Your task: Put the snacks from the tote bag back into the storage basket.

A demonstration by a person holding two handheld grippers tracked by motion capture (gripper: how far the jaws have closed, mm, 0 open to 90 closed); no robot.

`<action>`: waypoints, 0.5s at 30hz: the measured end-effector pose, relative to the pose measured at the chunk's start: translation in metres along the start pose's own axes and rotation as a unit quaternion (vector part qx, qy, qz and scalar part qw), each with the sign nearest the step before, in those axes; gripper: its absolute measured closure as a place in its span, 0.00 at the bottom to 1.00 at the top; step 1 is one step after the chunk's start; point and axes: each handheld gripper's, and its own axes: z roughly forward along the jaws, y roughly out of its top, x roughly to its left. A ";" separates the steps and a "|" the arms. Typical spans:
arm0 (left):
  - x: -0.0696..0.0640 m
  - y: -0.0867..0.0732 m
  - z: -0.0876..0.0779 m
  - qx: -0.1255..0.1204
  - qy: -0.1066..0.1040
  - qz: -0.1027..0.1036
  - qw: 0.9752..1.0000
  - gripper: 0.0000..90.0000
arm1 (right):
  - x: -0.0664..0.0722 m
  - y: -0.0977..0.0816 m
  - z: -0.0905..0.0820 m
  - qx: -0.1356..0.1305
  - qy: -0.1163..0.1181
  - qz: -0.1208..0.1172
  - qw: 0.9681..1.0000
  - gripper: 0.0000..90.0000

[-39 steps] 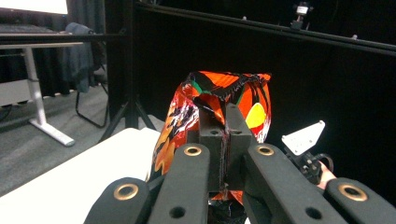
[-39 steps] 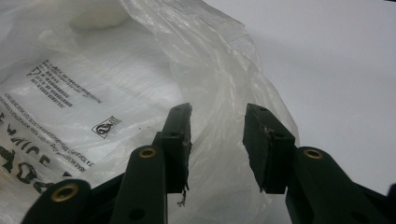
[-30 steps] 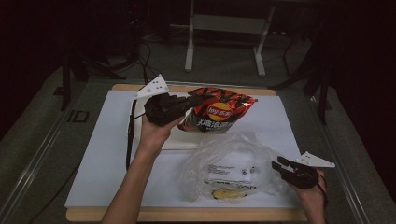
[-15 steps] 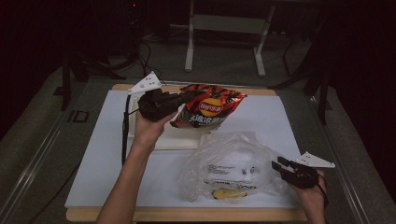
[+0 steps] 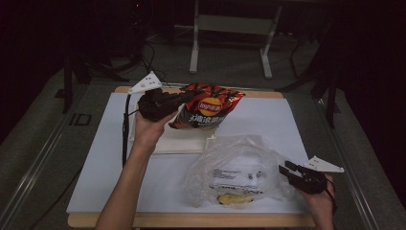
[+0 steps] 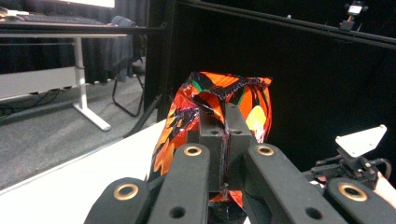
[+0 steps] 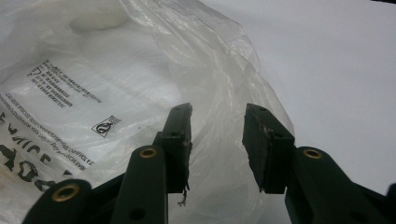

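Observation:
A red and orange chip bag (image 5: 213,108) hangs lifted over the far part of the white table top (image 5: 119,172). My left gripper (image 5: 187,98) is shut on the bag's left edge, and in the left gripper view the two jaws (image 6: 225,122) meet on the crimped foil of the chip bag (image 6: 243,93). A crumpled clear plastic bag (image 5: 239,167) with black print lies at the front right, something yellow (image 5: 234,199) inside it. My right gripper (image 5: 288,170) rests open at that bag's right edge. In the right gripper view its jaws (image 7: 217,140) stand apart over the plastic bag (image 7: 93,93), not pressing it.
A flat cream pad (image 5: 179,142) lies on the white top below the chip bag. The white top sits on a wooden board (image 5: 191,221). Beyond the table stand a metal frame's legs (image 5: 194,52) on a grey floor. The right gripper (image 6: 355,163) shows far off in the left gripper view.
My left gripper has carried the chip bag a little to the left and farther away. The right gripper and the plastic bag have stayed put.

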 end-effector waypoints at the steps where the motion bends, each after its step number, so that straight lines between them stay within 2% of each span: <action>1: 0.001 0.000 0.000 0.001 0.002 0.001 1.000 0.99 | 0.000 0.000 0.000 0.000 0.000 0.000 1.000 0.69; 15: 0.014 -0.003 0.001 0.003 0.020 -0.001 1.000 1.00 | 0.000 0.000 0.000 0.001 0.001 -0.001 1.000 0.69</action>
